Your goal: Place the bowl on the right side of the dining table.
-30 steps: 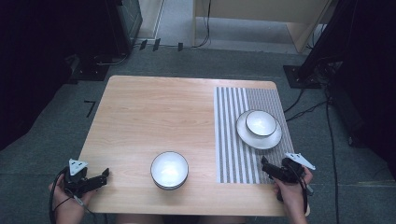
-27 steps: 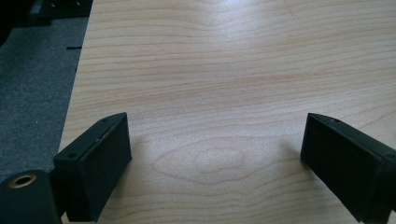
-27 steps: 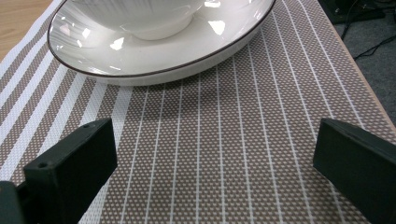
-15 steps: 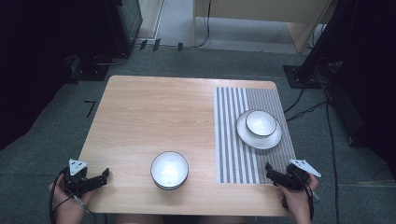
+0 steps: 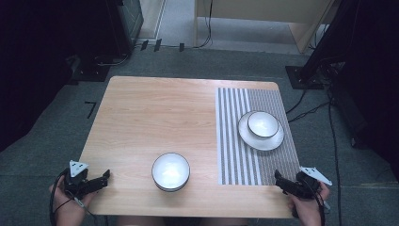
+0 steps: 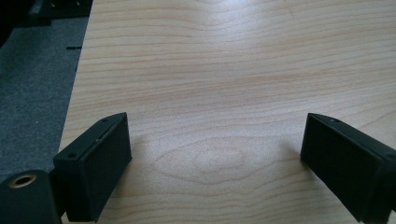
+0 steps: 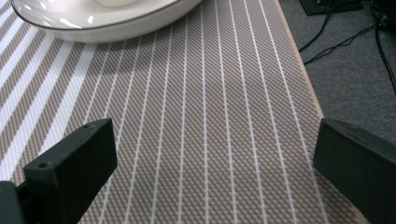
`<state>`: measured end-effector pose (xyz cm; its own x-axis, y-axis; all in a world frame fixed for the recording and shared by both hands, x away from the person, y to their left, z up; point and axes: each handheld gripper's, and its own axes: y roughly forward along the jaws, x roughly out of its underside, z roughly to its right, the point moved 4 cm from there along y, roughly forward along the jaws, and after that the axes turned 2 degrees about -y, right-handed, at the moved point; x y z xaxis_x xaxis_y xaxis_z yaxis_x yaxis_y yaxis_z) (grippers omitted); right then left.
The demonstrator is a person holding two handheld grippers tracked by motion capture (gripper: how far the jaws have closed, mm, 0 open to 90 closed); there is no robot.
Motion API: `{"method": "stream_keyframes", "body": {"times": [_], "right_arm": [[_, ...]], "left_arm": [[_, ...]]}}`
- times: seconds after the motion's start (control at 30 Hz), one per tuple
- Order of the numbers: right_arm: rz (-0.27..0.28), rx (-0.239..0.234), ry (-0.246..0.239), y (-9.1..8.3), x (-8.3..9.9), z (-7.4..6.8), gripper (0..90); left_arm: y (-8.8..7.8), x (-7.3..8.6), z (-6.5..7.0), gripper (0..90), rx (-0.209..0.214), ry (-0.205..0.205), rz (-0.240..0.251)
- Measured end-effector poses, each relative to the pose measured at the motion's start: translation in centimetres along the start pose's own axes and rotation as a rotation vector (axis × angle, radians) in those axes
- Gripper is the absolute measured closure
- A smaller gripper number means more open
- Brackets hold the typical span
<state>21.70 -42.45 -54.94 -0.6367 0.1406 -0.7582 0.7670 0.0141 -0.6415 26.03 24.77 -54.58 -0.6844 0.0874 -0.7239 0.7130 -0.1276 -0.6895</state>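
- High view: I see the left gripper at the table's near left corner and the right gripper at the near right, on the striped placemat. A white bowl stands between them.
- Left gripper view: jaws spread wide over bare wooden table, grasping nothing.
- Right gripper view: jaws spread wide above the placemat, empty; the plate lies ahead.

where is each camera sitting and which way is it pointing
High view: above the person's side, looking forward and down on the table; both hands show, with the left gripper and right gripper.
Left gripper view: rides the left gripper, looking over bare wood between open jaws.
Right gripper view: rides the right gripper, looking along the striped mat toward the plate.
Shared: the high and right gripper views both show mat and plate.
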Motion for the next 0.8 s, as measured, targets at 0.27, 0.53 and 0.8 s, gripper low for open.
{"method": "stream_keyframes", "body": {"times": [0.27, 0.53, 0.8], "right_arm": [[-0.041, 0.01, -0.027, -0.54, 0.69, 0.53, 0.0], [-0.074, 0.062, -0.103, -0.36, 0.89, 0.16, 0.0], [-0.077, 0.061, -0.099, -0.35, 0.9, 0.18, 0.0]], "left_arm": [[0.0, 0.0, 0.0, 8.1, 0.0, 0.0, 0.0], [0.0, 0.0, 0.0, 8.1, 0.0, 0.0, 0.0], [-0.01, 0.01, 0.02, 8.1, 0.002, 0.004, -0.001]]}}
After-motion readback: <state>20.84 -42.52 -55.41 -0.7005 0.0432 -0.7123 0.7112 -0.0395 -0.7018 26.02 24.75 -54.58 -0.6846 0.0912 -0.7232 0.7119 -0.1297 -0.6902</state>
